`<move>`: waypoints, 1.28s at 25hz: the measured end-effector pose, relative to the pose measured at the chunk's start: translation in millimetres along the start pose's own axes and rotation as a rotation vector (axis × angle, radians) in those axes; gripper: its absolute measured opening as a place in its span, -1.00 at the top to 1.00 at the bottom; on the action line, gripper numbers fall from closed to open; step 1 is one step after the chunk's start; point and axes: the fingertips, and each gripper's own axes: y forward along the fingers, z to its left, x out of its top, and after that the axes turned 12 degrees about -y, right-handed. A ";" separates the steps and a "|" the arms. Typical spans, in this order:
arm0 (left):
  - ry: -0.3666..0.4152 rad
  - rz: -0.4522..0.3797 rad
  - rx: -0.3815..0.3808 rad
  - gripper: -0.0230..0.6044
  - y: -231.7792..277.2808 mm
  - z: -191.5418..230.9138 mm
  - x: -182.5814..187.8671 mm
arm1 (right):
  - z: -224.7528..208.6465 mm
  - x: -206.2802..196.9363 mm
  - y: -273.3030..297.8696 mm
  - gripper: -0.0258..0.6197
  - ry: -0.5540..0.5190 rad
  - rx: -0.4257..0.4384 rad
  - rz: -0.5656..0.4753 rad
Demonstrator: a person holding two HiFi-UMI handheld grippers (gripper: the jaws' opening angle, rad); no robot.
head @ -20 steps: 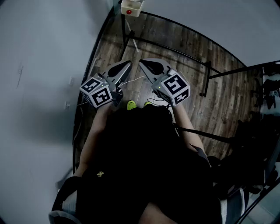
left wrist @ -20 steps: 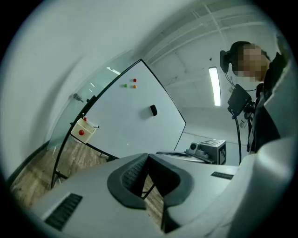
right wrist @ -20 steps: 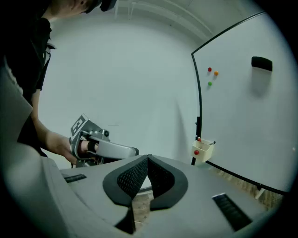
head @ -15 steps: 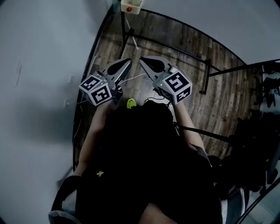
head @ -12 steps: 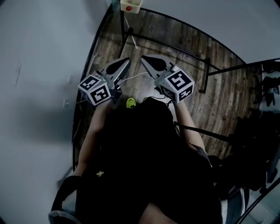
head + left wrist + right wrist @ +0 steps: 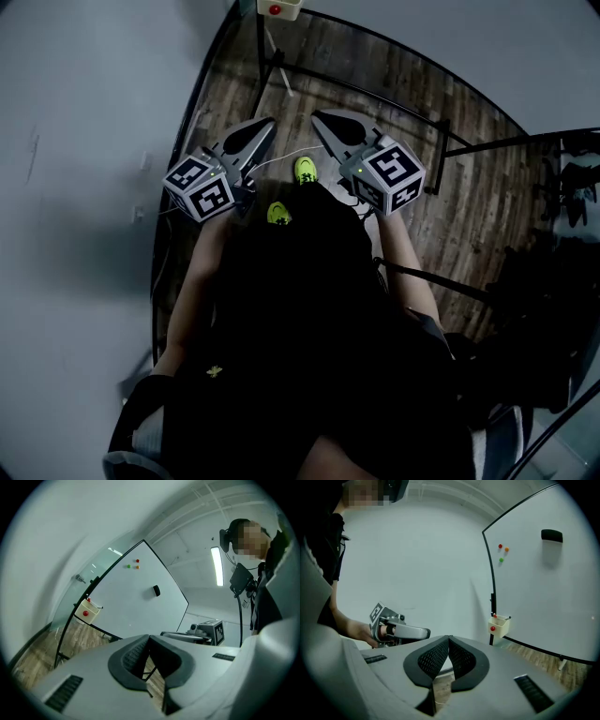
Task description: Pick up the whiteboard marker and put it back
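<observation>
A whiteboard (image 6: 136, 602) (image 6: 534, 592) on a black stand lies ahead. A cream box (image 6: 281, 7) (image 6: 87, 611) (image 6: 499, 625) with a red dot hangs at its lower corner, and thin items stick out of the box. I cannot make out a marker for certain. My left gripper (image 6: 267, 122) (image 6: 149, 637) is shut and holds nothing. My right gripper (image 6: 319, 115) (image 6: 449, 638) is also shut and holds nothing. Both are held level in front of the person, side by side, well short of the board.
A black eraser (image 6: 156, 590) (image 6: 551, 535) and coloured magnets (image 6: 132, 564) (image 6: 502, 550) sit on the board. Black stand legs (image 6: 267, 70) cross the wooden floor (image 6: 394, 103). A grey wall (image 6: 84, 141) runs along the left. Dark equipment (image 6: 572, 197) stands at the right.
The person has stepped forward: a yellow-green shoe now shows ahead between the grippers. The cream box has slid toward the top edge. Both grippers stay shut.
</observation>
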 end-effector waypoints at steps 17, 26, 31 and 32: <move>0.013 -0.017 0.115 0.93 35.2 45.9 26.6 | -59.1 -15.1 47.2 0.90 0.035 0.084 0.003; 0.001 -0.023 0.143 0.93 70.8 79.4 48.0 | -99.2 -21.5 79.7 0.90 0.032 0.139 0.024; 0.003 -0.028 0.151 0.93 99.1 93.3 63.7 | -134.6 -15.7 91.8 0.91 0.017 0.138 0.011; 0.006 -0.029 0.151 0.93 106.0 94.2 67.2 | -142.6 -14.0 92.8 0.90 0.014 0.134 0.009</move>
